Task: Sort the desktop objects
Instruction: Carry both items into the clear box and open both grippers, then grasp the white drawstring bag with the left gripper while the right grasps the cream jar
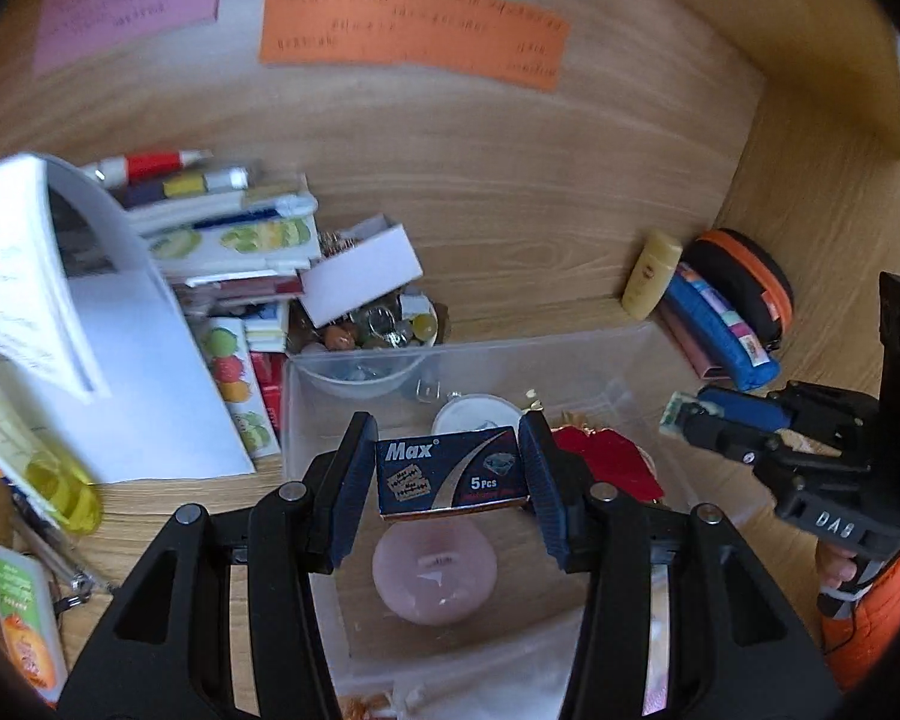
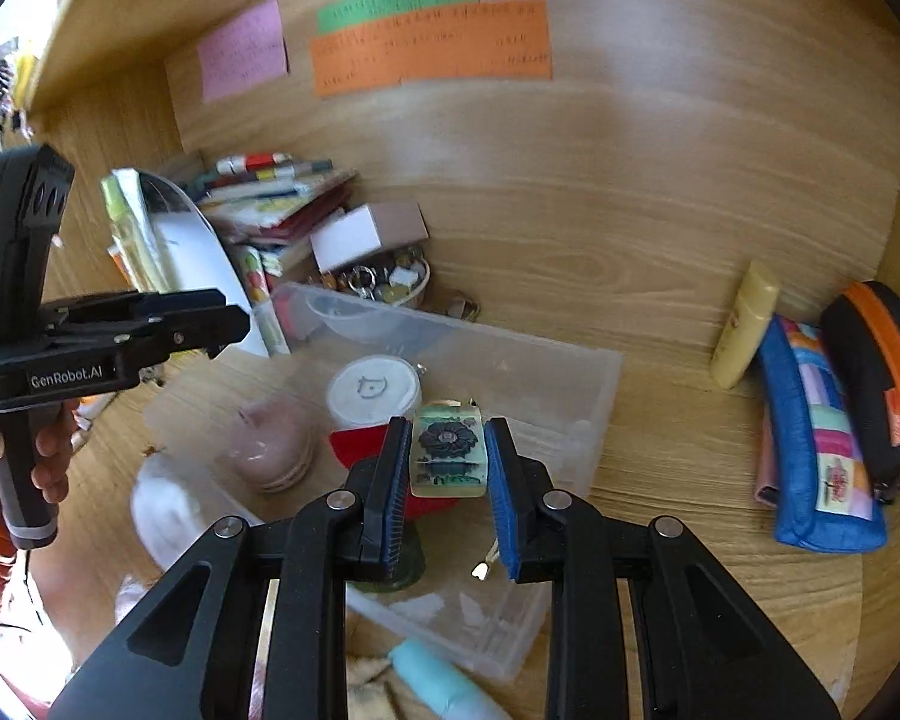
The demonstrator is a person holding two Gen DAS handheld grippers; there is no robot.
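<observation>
My left gripper (image 1: 450, 471) is shut on a dark blue "Max" razor-blade box (image 1: 450, 474), held above a clear plastic bin (image 1: 570, 354). In the bin lie a pink round case (image 1: 433, 576), a white lid (image 1: 471, 414) and a red piece (image 1: 606, 459). My right gripper (image 2: 447, 459) is shut on a small translucent tag with a dark flower design (image 2: 447, 450), also over the clear bin (image 2: 594, 372). The right gripper (image 1: 690, 420) appears at the right in the left wrist view, the left gripper (image 2: 210, 324) at the left in the right wrist view.
A pile of books, papers and tubes (image 1: 222, 228) stands left of the bin, beside a small bowl of trinkets (image 1: 384, 324). A yellow bottle (image 1: 651, 276), a blue pouch (image 1: 720, 330) and a black-orange case (image 1: 744, 282) lie at the right. Coloured notes (image 1: 414, 30) are stuck on the wooden back wall.
</observation>
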